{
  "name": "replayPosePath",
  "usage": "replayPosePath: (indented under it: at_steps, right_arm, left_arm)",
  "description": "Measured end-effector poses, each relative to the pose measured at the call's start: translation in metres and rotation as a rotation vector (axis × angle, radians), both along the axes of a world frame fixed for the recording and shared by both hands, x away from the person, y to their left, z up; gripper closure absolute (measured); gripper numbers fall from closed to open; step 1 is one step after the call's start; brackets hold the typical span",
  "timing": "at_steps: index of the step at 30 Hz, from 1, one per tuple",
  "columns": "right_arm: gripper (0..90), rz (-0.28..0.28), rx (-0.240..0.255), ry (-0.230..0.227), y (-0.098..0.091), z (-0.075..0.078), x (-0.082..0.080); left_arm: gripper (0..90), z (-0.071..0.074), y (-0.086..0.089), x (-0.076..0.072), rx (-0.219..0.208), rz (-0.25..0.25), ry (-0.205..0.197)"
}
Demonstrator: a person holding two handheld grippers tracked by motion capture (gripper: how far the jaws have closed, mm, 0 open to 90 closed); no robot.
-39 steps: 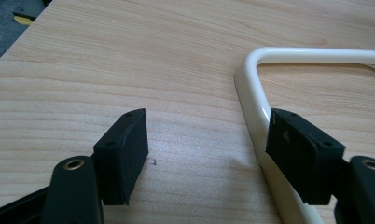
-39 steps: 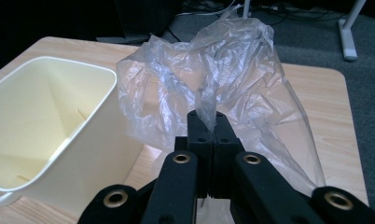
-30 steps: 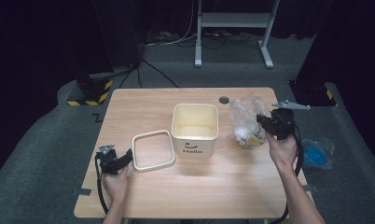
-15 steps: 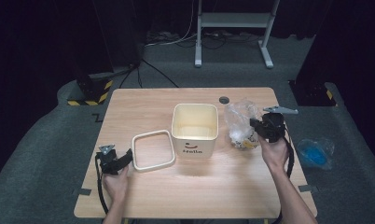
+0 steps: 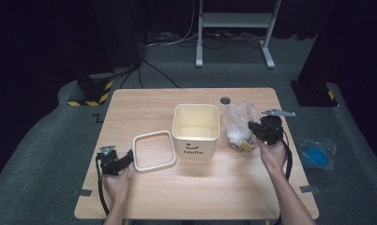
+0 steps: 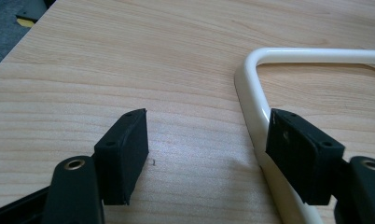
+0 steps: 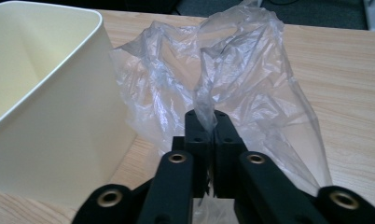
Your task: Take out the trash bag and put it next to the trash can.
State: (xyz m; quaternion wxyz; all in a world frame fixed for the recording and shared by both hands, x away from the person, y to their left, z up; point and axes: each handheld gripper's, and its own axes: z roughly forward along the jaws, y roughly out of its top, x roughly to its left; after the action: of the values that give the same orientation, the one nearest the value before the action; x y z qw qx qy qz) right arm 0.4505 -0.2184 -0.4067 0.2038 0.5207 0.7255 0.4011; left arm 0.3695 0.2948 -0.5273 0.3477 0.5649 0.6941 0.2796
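now | r gripper [image 7: 212,140] pinching plastic bag [image 7: 241,70], jaws just easing | l gripper [image 6: 206,154] open

On the table [image 5: 196,187] in front of me, the bin [image 5: 196,129] stands near the middle, a little toward the far side. Its loose rim frame [image 5: 154,150] lies flat just to the left of it and slightly nearer to me. My left gripper [image 5: 115,161] rests at that frame's left edge, one jaw over the frame's bar and the other on the tabletop outside it. The plastic bag [image 5: 238,123] sits just right of the bin, close against its wall. My right gripper [image 5: 256,130] is at the bag's right side, a fold of the bag pinched between its jaws. Off the table to the right, another bag [image 5: 318,153] lies on the floor.
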Motion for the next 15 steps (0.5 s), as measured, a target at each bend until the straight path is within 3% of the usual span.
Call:
replayPosePath:
  at_steps: [8, 15]
  right_arm:
    - [56.7, -0.015, 0.014, -0.003, -0.002, 0.0, -0.004]
    - [47.0, -0.016, 0.016, -0.019, -0.006, 0.001, -0.011]
  left_arm:
    - [29.4, 0.0, 0.0, 0.0, 0.002, 0.003, 0.002]
    - [29.3, 0.0, 0.0, 0.0, 0.005, 0.003, 0.002]
